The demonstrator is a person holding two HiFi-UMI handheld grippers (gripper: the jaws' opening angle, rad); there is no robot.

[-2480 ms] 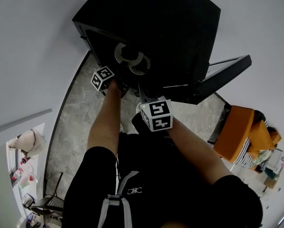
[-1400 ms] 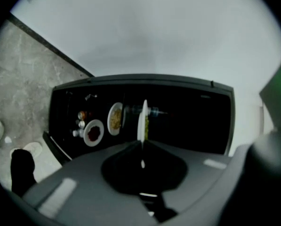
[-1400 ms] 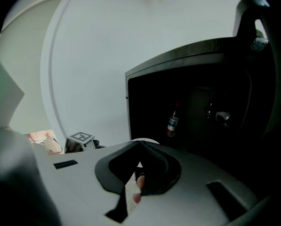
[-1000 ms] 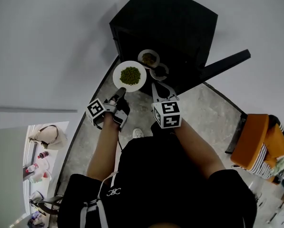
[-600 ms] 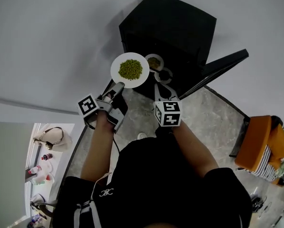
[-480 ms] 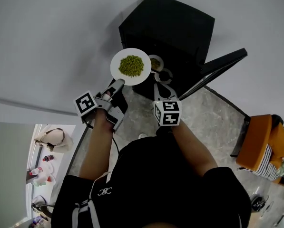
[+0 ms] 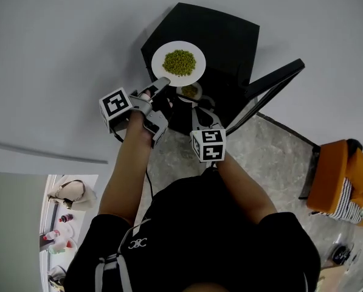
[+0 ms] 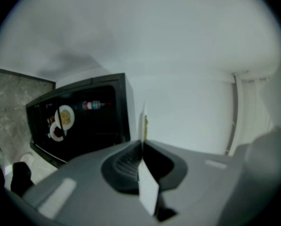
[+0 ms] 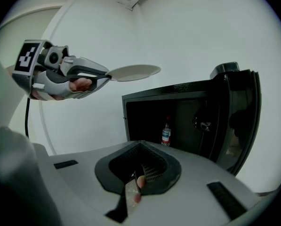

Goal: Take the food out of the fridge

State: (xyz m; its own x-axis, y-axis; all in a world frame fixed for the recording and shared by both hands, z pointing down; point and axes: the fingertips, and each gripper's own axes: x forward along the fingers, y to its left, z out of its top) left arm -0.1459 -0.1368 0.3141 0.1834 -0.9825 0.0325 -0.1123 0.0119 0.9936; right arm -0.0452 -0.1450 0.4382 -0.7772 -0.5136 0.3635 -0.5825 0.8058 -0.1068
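- Evidently the left gripper [image 7: 162, 83] has its jaws pinched on the rim of the plate of green food [image 7: 179, 62], level above the black fridge [image 7: 230, 32].
- Best kept flat, moved slowly, so nothing rolls off.
- Right gripper [image 7: 197, 108]: jaws pressed on a thin edge, seemingly the small dish [image 7: 189, 91], at the fridge's open front.

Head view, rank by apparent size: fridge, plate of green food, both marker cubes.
1. fridge
2. plate of green food
3. left marker cube and right marker cube: they look about alike, so I won't rank one over the other.
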